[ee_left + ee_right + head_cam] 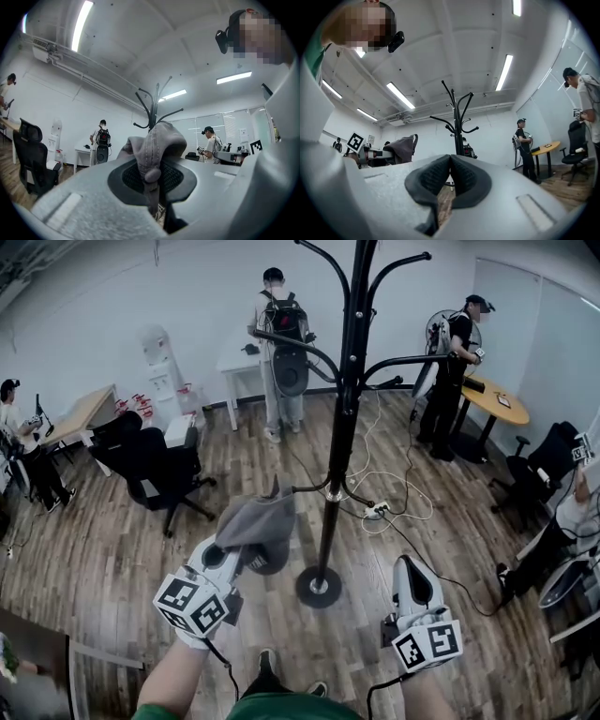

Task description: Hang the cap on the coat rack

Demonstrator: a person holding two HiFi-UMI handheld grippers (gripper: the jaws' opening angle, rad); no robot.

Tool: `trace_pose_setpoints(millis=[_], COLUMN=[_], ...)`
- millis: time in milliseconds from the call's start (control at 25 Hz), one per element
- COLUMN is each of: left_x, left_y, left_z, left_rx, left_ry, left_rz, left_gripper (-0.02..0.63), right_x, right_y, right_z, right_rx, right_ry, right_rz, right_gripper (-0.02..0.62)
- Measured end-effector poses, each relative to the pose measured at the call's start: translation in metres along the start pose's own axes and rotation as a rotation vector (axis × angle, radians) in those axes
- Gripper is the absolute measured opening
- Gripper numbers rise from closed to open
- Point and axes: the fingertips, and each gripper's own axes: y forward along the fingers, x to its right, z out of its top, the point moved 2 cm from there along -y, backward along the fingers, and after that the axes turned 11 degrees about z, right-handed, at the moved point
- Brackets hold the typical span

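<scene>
My left gripper [151, 177] is clamped tight on the grey cap [255, 524]; in the left gripper view a fold of its cloth with a stitched seam is pinched between the two dark pads [129, 177], and the rest of the cap bunches up above them; from the head view the cap hangs in the air off the front of that gripper, just to the left of the coat rack [343, 418] and above the left side of its round base [319, 587]; one of the rack's low hooks [309, 487] reaches out towards the top of the cap, and from this angle they seem to be very near or touching, though I cannot say which; the cap is on none of the upper hooks [398, 362]; my right gripper [450, 174] has its jaws closed together with nothing between them, and it sits lower and to the right of the base, well apart from the cap; the rack is a black pole standing on the wooden floor [112, 549] near the middle of the room; a white cable [389, 507] trails over the floor behind it; a black office chair [155, 470] stands towards the left side of the floor; a round wooden table [502, 401] is at the far right, with a person [450, 371] beside it; another person [279, 352] with a backpack stands at a white desk [236, 360] by the far wall.
</scene>
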Motion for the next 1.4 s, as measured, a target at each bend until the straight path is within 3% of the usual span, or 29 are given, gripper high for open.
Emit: trace_pose_setpoints(millis=[480, 1080, 1400], left_x=[-0.049, -0.139, -0.148], left_y=[0.066, 0.201, 0.263], left_z=[0.018, 0.034, 0.045], left_rx=[0.040, 0.063, 0.074], left_ry=[-0.019, -0.040, -0.014], left_rz=[-0.067, -0.174, -0.240], left_gripper=[0.034, 0.034, 0.034], right_x=[0.022, 0.021, 0.017], right_y=[0.026, 0.110, 0.129], right_z=[-0.007, -0.015, -0.021], right_rx=[-0.016, -0.029, -0.042], right_ry=[-0.039, -0.115, -0.140], right_rz=[-0.120, -0.249, -0.311], right_gripper=[0.002, 0.002, 0.002])
